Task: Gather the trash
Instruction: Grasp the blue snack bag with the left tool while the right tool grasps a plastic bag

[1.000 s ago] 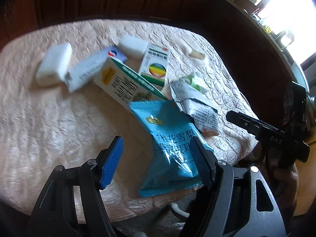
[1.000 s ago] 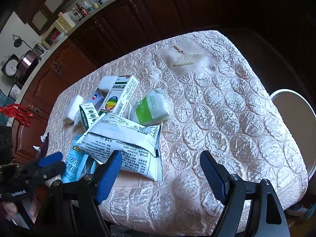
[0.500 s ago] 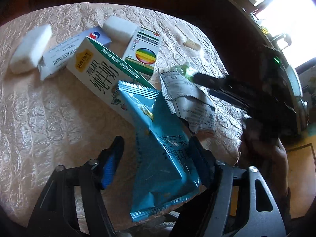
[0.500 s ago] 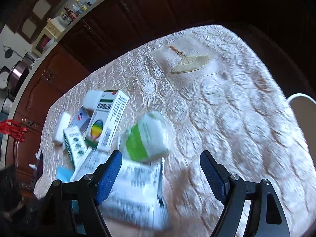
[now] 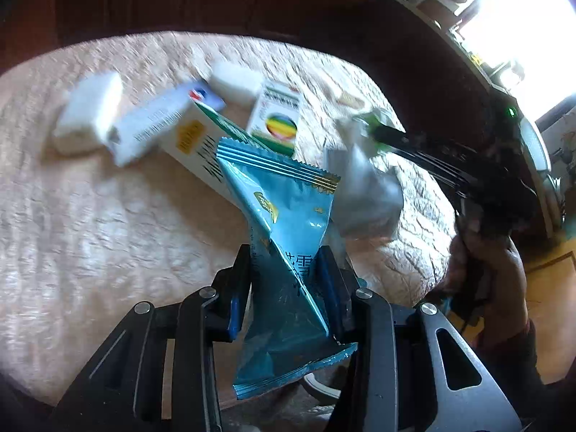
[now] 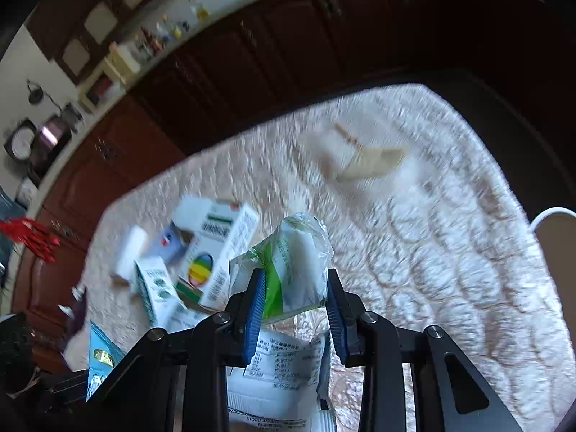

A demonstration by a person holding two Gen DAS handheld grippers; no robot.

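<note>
My left gripper (image 5: pixel 284 273) is shut on a blue snack bag (image 5: pixel 288 237), which stands creased between the blue pads at the table's near edge. My right gripper (image 6: pixel 295 298) is shut on a crumpled green and white plastic packet (image 6: pixel 298 252) and holds it above a white printed bag (image 6: pixel 277 370). In the left wrist view the right gripper (image 5: pixel 414 144) reaches in from the right with the packet (image 5: pixel 363 187). The blue bag also shows at the lower left of the right wrist view (image 6: pixel 99 356).
On the quilted cream tablecloth (image 5: pixel 90 223) lie a green and white carton (image 5: pixel 194 144), a box with a rainbow disc (image 5: pixel 277 118), a white and blue box (image 5: pixel 154 122) and two white blocks (image 5: pixel 90 111). A tan fan-shaped thing (image 6: pixel 367 162) lies farther back. Dark wooden cabinets (image 6: pixel 288 46) stand behind.
Both grippers have closed. The left shut on the blue snack bag and creased it upright. The right moved in and shut on the green and white packet, lifting it.
</note>
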